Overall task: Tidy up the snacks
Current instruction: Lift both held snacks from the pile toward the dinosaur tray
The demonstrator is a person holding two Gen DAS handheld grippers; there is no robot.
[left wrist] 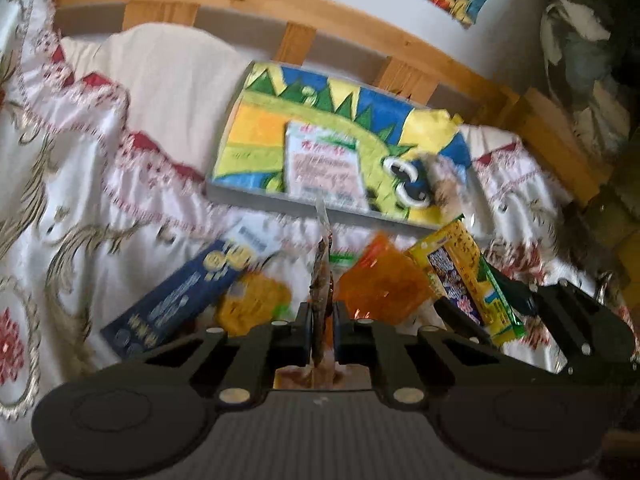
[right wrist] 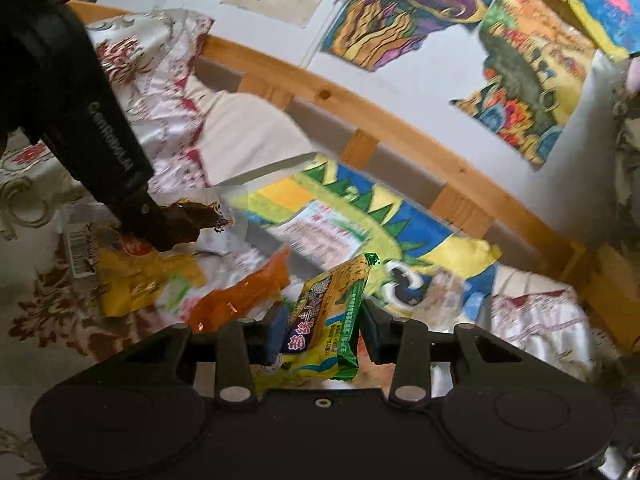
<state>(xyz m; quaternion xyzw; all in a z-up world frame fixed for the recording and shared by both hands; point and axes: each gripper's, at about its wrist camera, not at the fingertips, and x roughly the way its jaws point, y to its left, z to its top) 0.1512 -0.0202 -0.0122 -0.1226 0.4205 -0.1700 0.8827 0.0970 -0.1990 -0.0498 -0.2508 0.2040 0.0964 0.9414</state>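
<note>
My left gripper (left wrist: 322, 316) is shut on a thin clear packet of brown snack (left wrist: 321, 276), which I see edge-on and upright between the pads. The right wrist view shows that same left gripper (right wrist: 160, 238) at the left with the brown packet (right wrist: 192, 220) sticking out of it. My right gripper (right wrist: 322, 320) is shut on a yellow-and-green snack packet (right wrist: 326, 308), lifted off the bed. On the bedspread below lie an orange packet (left wrist: 380, 284), a yellow packet (left wrist: 252, 300) and a dark blue box (left wrist: 176, 296).
A flat grey box covered with a colourful drawing (left wrist: 332, 148) lies on the bed behind the snacks. A wooden bed rail (left wrist: 304, 12) runs along the white wall, where several drawings (right wrist: 420, 12) hang. The patterned satin bedspread (left wrist: 80, 184) covers the left.
</note>
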